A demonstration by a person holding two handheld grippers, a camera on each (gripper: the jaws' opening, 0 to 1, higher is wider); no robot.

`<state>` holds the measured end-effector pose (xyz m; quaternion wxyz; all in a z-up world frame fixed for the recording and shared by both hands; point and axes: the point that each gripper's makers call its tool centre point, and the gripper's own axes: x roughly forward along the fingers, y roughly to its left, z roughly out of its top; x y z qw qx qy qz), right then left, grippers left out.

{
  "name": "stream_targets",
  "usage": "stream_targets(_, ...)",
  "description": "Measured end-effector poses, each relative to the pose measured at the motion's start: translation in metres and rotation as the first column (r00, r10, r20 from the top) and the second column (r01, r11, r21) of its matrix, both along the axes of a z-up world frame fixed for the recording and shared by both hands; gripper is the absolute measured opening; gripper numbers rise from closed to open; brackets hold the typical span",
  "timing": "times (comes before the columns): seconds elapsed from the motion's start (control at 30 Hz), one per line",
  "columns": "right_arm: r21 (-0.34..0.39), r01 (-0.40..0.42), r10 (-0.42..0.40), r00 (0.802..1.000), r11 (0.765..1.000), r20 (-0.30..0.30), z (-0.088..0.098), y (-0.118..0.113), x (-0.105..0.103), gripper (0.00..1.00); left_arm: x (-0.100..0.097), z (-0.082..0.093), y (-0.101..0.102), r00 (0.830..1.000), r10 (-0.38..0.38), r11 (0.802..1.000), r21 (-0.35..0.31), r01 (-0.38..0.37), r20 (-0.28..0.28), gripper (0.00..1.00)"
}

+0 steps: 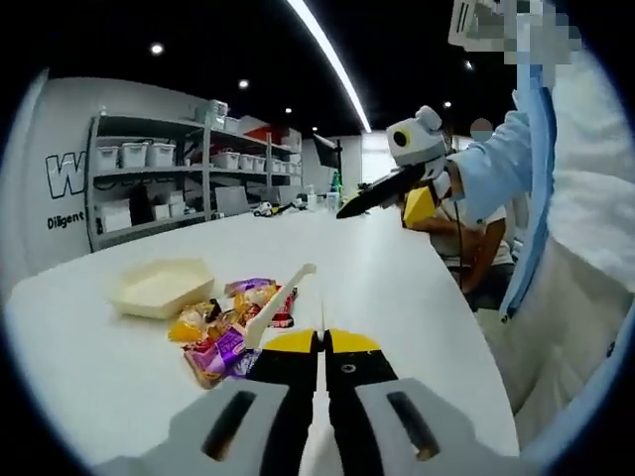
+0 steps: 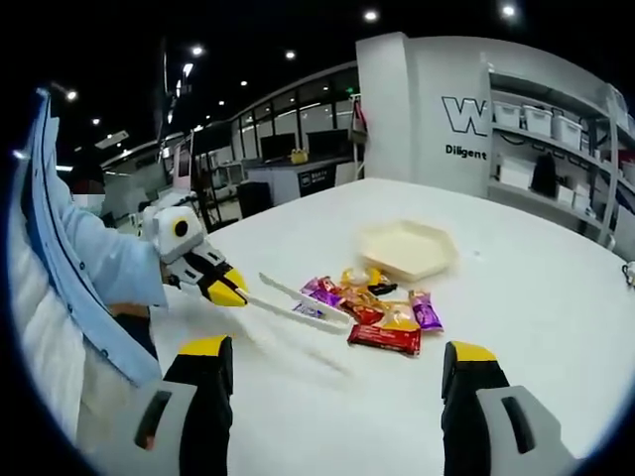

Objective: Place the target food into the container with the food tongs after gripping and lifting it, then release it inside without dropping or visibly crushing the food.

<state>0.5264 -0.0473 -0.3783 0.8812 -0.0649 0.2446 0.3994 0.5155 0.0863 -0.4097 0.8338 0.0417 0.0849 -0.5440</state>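
Your left gripper (image 2: 233, 293) is clamped on the white plastic tongs (image 2: 303, 300); their arms look slightly apart, tips at the wrapped snacks (image 2: 377, 312) piled beside the pale hexagonal tray (image 2: 407, 248). Those foil packets look light, crinkly, slippery; pinch one mid-body, gently

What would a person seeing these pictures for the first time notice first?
The eye goes first to the heap of bright wrapped snacks on the white table, with the pale hexagonal container just beyond it. Next come the white plastic food tongs, held shut in the yellow-tipped left tool, their tips reaching the purple packets. The right tool hangs wide open and empty above the table.
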Motion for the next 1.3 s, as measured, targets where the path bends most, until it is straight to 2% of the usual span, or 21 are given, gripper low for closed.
stream_targets(0.2, 0.026, -0.049, 0.049, 0.999, 0.998, 0.004, 0.005, 0.011, -0.002, 0.88, -0.011, 0.022, -0.008, 0.998, -0.047, 0.994, -0.104, 0.043, -0.039, 0.00)
stream_targets(0.23, 0.037, -0.062, 0.062, 0.998, 0.997, 0.006, 0.007, 0.014, -0.003, 0.88, -0.014, 0.027, -0.011, 0.996, -0.063, 0.989, -0.140, 0.054, -0.063, 0.00)
stream_targets(0.37, 0.085, -0.108, 0.107, 0.994, 0.990, 0.014, 0.016, 0.024, -0.008, 0.87, -0.022, 0.042, -0.015, 0.989, -0.111, 0.971, -0.221, 0.087, -0.100, 0.00)
stream_targets(0.5, 0.098, -0.134, 0.133, 0.991, 0.986, 0.018, 0.019, 0.030, -0.009, 0.87, -0.022, 0.045, -0.014, 0.987, -0.112, 0.966, -0.244, 0.082, -0.115, 0.00)
stream_targets(0.57, 0.114, -0.144, 0.143, 0.990, 0.983, 0.017, 0.021, 0.033, -0.010, 0.87, -0.020, 0.051, -0.013, 0.983, -0.111, 0.952, -0.298, 0.063, -0.144, 0.00)
stream_targets(0.63, 0.126, -0.151, 0.150, 0.989, 0.980, 0.021, 0.024, 0.036, -0.011, 0.86, -0.020, 0.055, -0.013, 0.984, -0.111, 0.947, -0.314, 0.062, -0.139, 0.00)
stream_targets(0.7, 0.136, -0.161, 0.159, 0.987, 0.978, 0.024, 0.026, 0.039, -0.011, 0.84, -0.023, 0.062, -0.015, 0.981, -0.127, 0.932, -0.355, 0.067, -0.149, 0.00)
stream_targets(0.9, 0.195, -0.194, 0.193, 0.981, 0.961, 0.024, 0.038, 0.049, -0.015, 0.78, -0.032, 0.070, -0.021, 0.970, -0.171, 0.901, -0.426, 0.083, -0.172, 0.00)
stream_targets(1.03, 0.217, -0.237, 0.238, 0.971, 0.947, 0.024, 0.042, 0.056, -0.020, 0.73, -0.035, 0.073, -0.020, 0.967, -0.185, 0.892, -0.443, 0.091, -0.174, 0.00)
stream_targets(1.1, 0.221, -0.254, 0.255, 0.967, 0.942, 0.023, 0.043, 0.058, -0.023, 0.71, -0.038, 0.078, -0.018, 0.962, -0.204, 0.879, -0.467, 0.099, -0.180, 0.00)
stream_targets(1.3, 0.260, -0.280, 0.287, 0.958, 0.924, 0.011, 0.048, 0.066, -0.028, 0.67, -0.040, 0.084, -0.014, 0.957, -0.223, 0.859, -0.501, 0.104, -0.184, 0.00)
